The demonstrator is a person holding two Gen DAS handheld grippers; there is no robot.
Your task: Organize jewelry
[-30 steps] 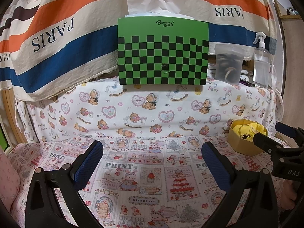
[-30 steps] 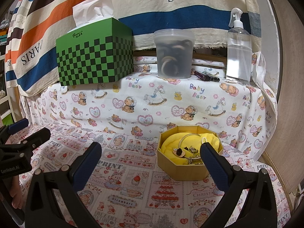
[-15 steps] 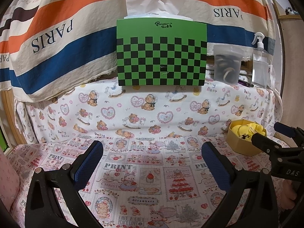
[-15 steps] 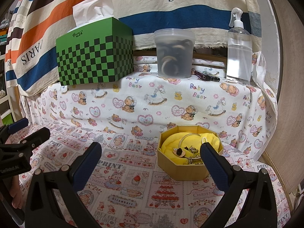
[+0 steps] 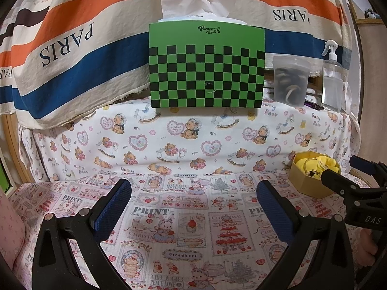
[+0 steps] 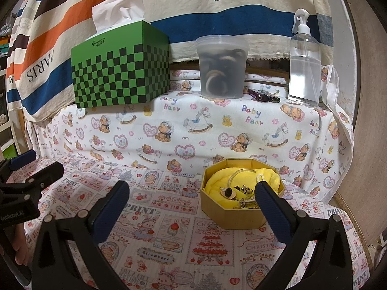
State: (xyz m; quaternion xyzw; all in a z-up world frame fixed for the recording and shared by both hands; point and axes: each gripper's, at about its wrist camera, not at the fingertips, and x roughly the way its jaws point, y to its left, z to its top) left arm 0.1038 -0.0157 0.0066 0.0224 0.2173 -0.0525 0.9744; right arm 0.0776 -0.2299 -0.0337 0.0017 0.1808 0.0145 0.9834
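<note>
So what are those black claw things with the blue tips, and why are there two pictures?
Each claw is a gripper, a squeeze tool a person holds, one per hand. A small camera rides on each, so you get two pictures. One looks out over the left gripper, the other over the right gripper. Both are open and hold nothing. On the patterned cloth sits a gold box with a yellow cushion and jewelry inside. Behind, on a higher step, stand a green tissue box, a plastic tub and a spray bottle.
</note>
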